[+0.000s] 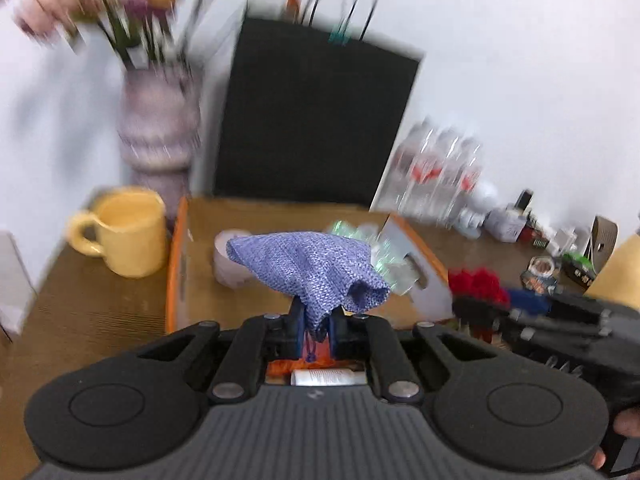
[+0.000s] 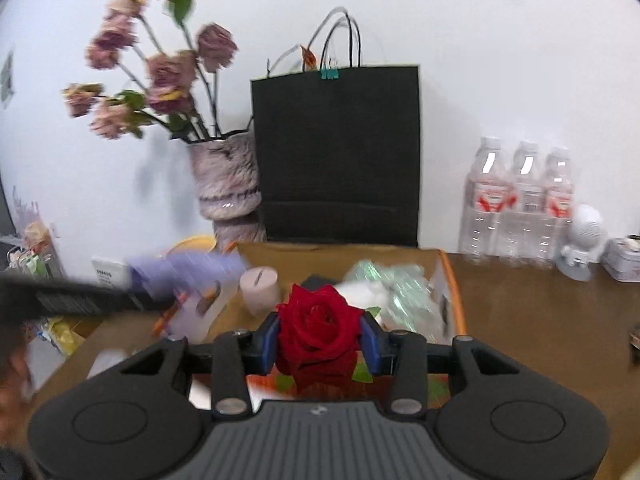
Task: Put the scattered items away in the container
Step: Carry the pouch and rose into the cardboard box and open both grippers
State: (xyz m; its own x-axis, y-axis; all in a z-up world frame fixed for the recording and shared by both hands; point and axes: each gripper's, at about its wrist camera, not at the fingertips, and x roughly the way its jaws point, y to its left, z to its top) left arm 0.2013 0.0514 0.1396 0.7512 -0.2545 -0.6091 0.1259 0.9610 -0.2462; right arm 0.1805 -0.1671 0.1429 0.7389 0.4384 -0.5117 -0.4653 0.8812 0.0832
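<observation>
- Left wrist view: left gripper (image 1: pixel 316 330) pinches blue knitted cloth (image 1: pixel 308 268) above cardboard box (image 1: pixel 176 276); lower inside before letting go
- Right gripper (image 2: pixel 320 340) clamps red rose (image 2: pixel 318 326); release gently, petals bruise

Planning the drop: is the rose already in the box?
Not yet. The right gripper holds the red rose clamped above the cardboard box.

open box top (image 2: pixel 340 250), bag (image 2: pixel 336 152) behind

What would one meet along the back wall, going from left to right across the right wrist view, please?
Vase of faded pink roses → black paper bag → three water bottles → small white camera → small tin.
</observation>
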